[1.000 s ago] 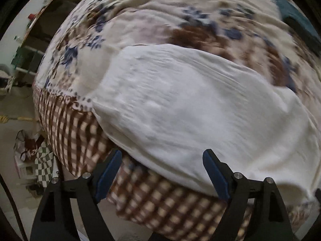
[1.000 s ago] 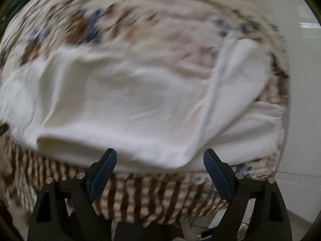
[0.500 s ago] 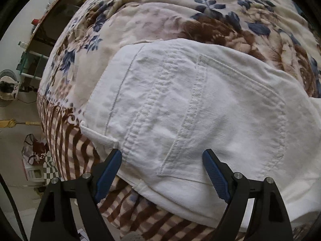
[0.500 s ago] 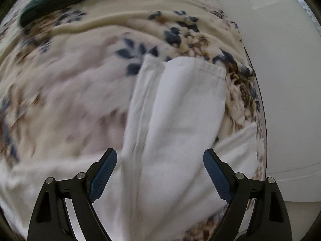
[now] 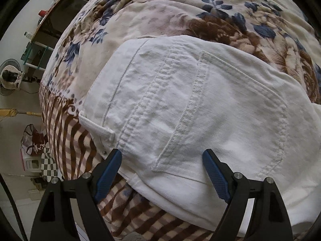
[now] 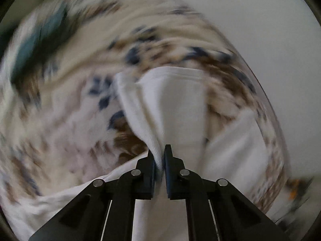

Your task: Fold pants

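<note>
Two tools in play. Left tool (image 5: 162, 161) has its jaws spread wide and grips nothing; it hangs over the waist end of the white pants (image 5: 200, 108), which lie flat on a floral blanket (image 5: 160, 16) directly ahead of it. Back pocket (image 5: 224, 116) sits between and just ahead of the blue finger pads (image 5: 108, 172), seams sharp. Belt loop (image 5: 96, 126) sticks out ahead-left of the left pad, over the blanket's brown-striped border (image 5: 66, 132). Far left of the tool, past the blanket edge: floor clutter, including a checkered bag (image 5: 48, 166) and a fan (image 5: 10, 76).

Right tool (image 6: 159, 156) is clamped on a hemmed edge of the pants (image 6: 180, 104). Fabric is pinched between the two fingers and rises ahead of the tool as a bunched fold, with more white cloth trailing down to the tool's lower left and right. Same floral blanket (image 6: 60, 120) surrounds it. Teal patch (image 6: 30, 46) is far ahead-left, too smeared to identify. View is heavily motion-blurred, so I cannot tell which leg is held.
</note>
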Demonstrator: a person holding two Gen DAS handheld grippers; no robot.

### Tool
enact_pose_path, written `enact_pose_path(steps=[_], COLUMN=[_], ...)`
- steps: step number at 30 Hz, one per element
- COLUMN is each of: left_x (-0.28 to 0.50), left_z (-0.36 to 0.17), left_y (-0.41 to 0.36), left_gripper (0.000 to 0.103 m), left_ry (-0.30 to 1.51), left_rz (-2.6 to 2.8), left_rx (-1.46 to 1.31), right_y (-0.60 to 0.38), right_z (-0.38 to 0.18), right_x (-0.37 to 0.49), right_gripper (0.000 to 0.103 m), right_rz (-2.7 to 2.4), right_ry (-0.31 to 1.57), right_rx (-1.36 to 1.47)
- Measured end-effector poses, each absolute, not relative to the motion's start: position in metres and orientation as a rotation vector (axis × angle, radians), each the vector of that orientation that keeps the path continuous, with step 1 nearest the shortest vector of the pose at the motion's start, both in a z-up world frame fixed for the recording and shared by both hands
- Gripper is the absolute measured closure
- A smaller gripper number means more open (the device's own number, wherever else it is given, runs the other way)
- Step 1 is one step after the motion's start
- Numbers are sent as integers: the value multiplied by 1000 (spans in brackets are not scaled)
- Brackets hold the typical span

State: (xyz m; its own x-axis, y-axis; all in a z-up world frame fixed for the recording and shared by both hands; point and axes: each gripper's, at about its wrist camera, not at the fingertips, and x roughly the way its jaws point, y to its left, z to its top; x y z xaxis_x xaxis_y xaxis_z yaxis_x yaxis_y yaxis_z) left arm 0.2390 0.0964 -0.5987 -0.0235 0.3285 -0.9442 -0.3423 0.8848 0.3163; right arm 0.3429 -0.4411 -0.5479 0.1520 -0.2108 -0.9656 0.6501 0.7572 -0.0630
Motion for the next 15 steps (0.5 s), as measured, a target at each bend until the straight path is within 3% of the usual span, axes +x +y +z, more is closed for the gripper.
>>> enact_pose_path(steps=[4, 9, 11, 13, 15], left_x=[235, 233, 232, 229, 225], left_z=[-594, -594, -594, -590, -583], left_y=[90, 74, 67, 61, 53], left_gripper=[21, 21, 21, 21, 21], left_ry=[1495, 1490, 1492, 1487, 1474], left_rz=[530, 508, 499, 492, 476], left_rx=[-13, 15, 27, 30, 43], right_y=[-496, -538, -549, -554, -557], right_z=[-524, -573, -606, -618, -612], right_x=[252, 176, 157, 138, 129], right_gripper=[94, 94, 90, 89, 76], right_rz=[-793, -886, -852, -814, -822], right_ry=[1138, 1129, 1169, 1093, 1050], right_rx=[743, 983, 1130, 1282, 1281])
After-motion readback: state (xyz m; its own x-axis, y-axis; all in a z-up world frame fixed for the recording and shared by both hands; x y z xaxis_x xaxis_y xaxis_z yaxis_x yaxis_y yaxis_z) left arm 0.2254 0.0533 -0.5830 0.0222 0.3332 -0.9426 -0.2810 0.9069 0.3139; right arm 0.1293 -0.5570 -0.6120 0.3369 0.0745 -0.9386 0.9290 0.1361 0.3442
